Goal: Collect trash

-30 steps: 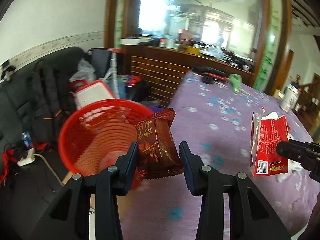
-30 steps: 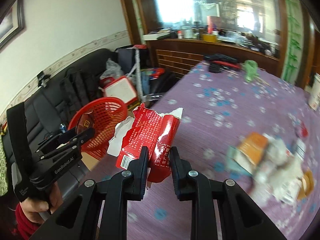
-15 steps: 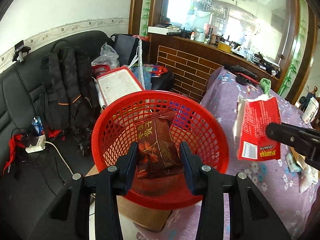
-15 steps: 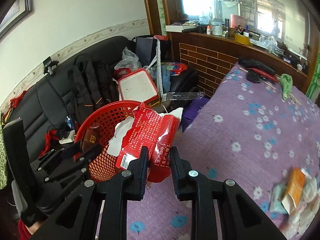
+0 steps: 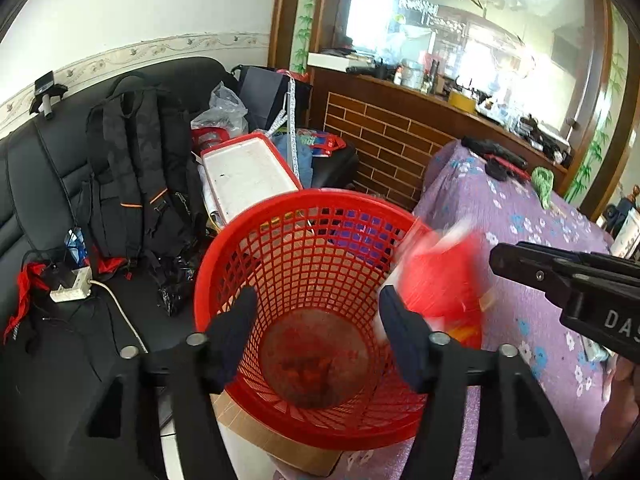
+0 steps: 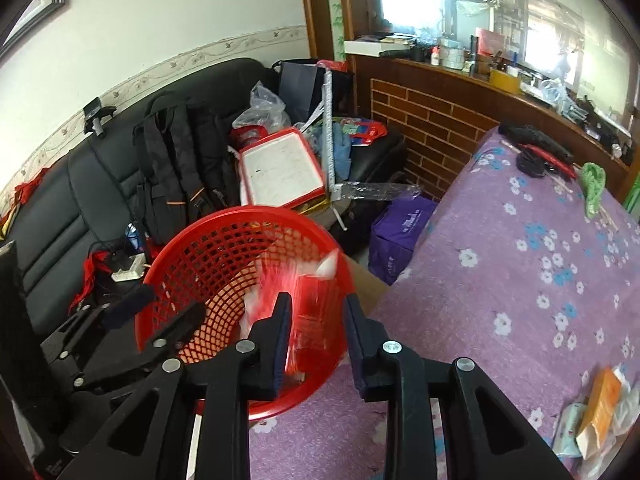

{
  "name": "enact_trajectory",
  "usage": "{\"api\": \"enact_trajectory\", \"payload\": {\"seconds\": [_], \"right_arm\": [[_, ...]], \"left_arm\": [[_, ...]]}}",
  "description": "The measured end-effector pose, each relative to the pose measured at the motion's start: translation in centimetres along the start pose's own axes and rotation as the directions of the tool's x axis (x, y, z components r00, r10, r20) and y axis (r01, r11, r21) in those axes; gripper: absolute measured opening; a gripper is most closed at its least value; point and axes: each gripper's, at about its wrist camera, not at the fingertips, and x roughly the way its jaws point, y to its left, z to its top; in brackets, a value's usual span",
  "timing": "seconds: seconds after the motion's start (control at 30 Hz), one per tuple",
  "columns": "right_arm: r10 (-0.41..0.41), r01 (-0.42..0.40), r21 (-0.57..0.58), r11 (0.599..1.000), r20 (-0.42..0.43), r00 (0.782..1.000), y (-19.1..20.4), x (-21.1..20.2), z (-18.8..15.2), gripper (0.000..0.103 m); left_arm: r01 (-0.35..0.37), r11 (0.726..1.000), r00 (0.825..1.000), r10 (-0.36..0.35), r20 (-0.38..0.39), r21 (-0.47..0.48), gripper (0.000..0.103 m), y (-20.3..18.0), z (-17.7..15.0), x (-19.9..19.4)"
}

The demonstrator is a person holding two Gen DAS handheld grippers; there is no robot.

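Observation:
A red mesh basket (image 5: 304, 248) stands beside the table, right under both grippers. My left gripper (image 5: 318, 332) hangs over its mouth, jaws opening, with nothing between them. The brown snack wrapper (image 5: 316, 360) lies blurred on the basket's bottom. My right gripper (image 6: 318, 336) is over the basket's (image 6: 224, 232) near rim, jaws opening. The torn red wrapper (image 6: 308, 300) is a motion blur just beyond its pads, loose and dropping into the basket. In the left wrist view the same red wrapper (image 5: 440, 276) blurs beside the right gripper's tip (image 5: 504, 260).
The table with the purple flowered cloth (image 6: 540, 280) runs along the right. More wrappers (image 6: 600, 408) lie at its near right corner. A black sofa (image 5: 36, 184) with a backpack (image 5: 136, 168) is on the left. A cardboard box (image 5: 276, 440) sits under the basket.
Both grippers swung from the table to over the basket. The left jaws spread and the brown wrapper fell in. The right jaws parted and the red wrapper slipped free.

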Motion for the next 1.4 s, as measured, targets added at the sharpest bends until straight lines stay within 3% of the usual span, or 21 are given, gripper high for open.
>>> {"api": "enact_trajectory", "payload": {"seconds": [0.13, 0.23, 0.37, 0.57, 0.8, 0.93, 1.17, 1.27, 1.4], "right_arm": [[0.01, -0.011, 0.042, 0.999, 0.013, 1.0, -1.6, -1.9, -0.9, 0.03], [-0.009, 0.008, 0.059, 0.998, 0.026, 1.0, -3.3, -4.0, -2.7, 0.04], [-0.027, 0.025, 0.143, 0.989, 0.014, 1.0, -6.7, -6.5, -6.1, 0.04], [-0.094, 0.091, 0.257, 0.962, 0.002, 0.996, -12.3, -10.8, -11.9, 0.04], [-0.205, 0.168, 0.468, 0.868, 0.028, 0.978, -20.9, -18.1, -18.9, 0.04], [-0.27, 0.206, 0.557, 0.804, 0.035, 0.962, -24.6, -21.3, -21.9, 0.047], [-0.281, 0.189, 0.643, 0.743, 0.043, 0.959, -28.5, -23.7, -25.6, 0.049], [-0.282, 0.179, 0.667, 0.723, 0.049, 0.958, -29.5, -24.3, -26.5, 0.049], [-0.313, 0.182, 0.71, 0.68, 0.057, 0.948, -31.3, -25.5, -27.6, 0.049]], "left_arm": [[0.008, 1.0, 1.0, -0.008, 0.019, 0.008, 0.062, -0.4, -0.2, -1.1], [0.035, 0.999, 0.999, -0.036, 0.036, 0.036, 0.063, -2.1, -1.0, -2.3], [0.085, 0.99, 0.995, -0.089, 0.04, 0.109, 0.068, -6.4, -2.8, -3.3], [0.206, 0.955, 0.978, -0.204, -0.03, 0.212, 0.068, -13.3, -5.4, -3.6], [0.317, 0.894, 0.948, -0.296, -0.116, 0.315, 0.068, -21.2, -8.3, -4.4], [0.378, 0.846, 0.926, -0.338, -0.17, 0.377, 0.068, -25.9, -9.8, -5.2], [0.447, 0.753, 0.894, -0.363, -0.262, 0.483, 0.068, -32.6, -12.2, -5.3], [0.478, 0.739, 0.877, -0.366, -0.312, 0.474, 0.068, -34.6, -12.6, -4.3], [0.49, 0.751, 0.867, -0.371, -0.332, 0.443, 0.068, -36.6, -12.6, -3.1]]}}
